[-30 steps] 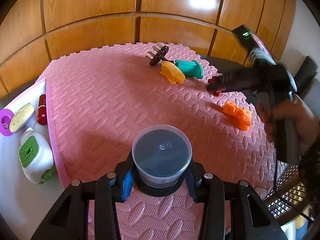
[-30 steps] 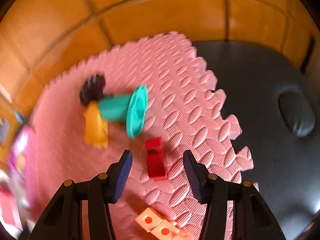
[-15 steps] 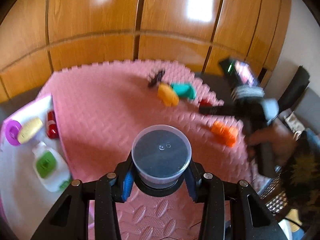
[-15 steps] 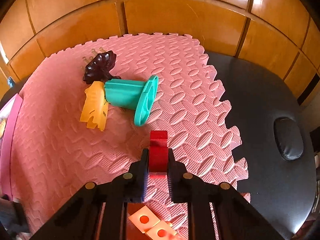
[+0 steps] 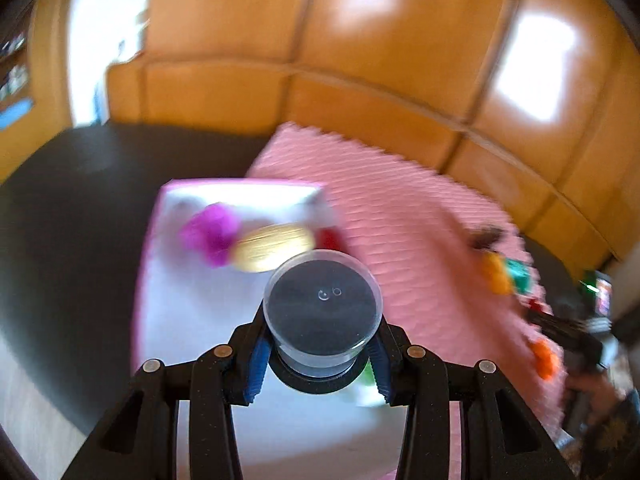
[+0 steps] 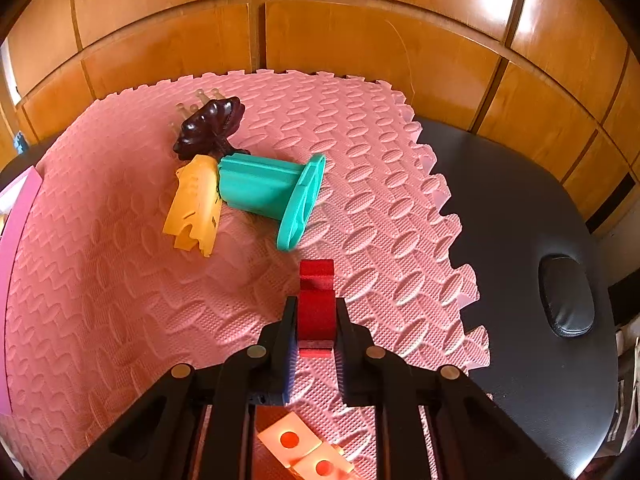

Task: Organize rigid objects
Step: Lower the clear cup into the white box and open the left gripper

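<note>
My left gripper is shut on a round clear-lidded container and holds it above a white tray with a pink rim. The tray holds a purple piece, a yellow oval piece and a red piece, all blurred. My right gripper is shut on a red block on the pink foam mat. Beyond it lie a teal funnel-shaped piece, a yellow piece and a dark brown piece.
An orange block with holes lies on the mat under my right gripper. The mat rests on a black padded table with wooden wall panels behind. In the left wrist view the right gripper and hand show at the far right.
My left gripper has swung left with the container, from over the mat to over the white tray. My right gripper closed on the red block and stays shut on it.
</note>
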